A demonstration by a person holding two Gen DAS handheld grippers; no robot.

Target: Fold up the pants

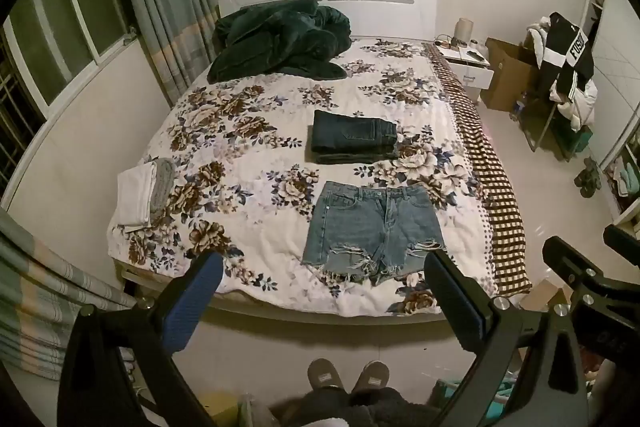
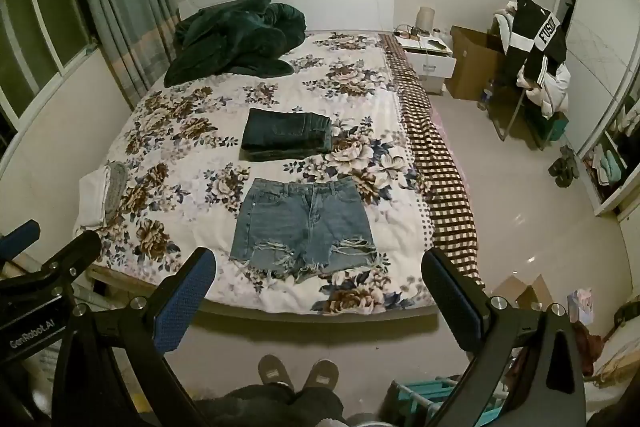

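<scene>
both sets of jaws stand wide apart and hold nothing: the left gripper [image 1: 324,291] and the right gripper [image 2: 320,287] hang above the floor off the foot of the bed [image 2: 280,303], well short of the cloth. the denim shorts [image 2: 306,227] lie flat and unfolded near the bed's foot edge, waistband toward the headboard. beyond the shorts sits a folded dark pair [image 2: 286,135]. folding has not begun; the likely next move is reaching down to pinch one side of the shorts.

"GenRobot.AI" on left gripper [image 2: 24,239] body; "FUSIO", partly hidden, on black garment [image 2: 540,35].
</scene>
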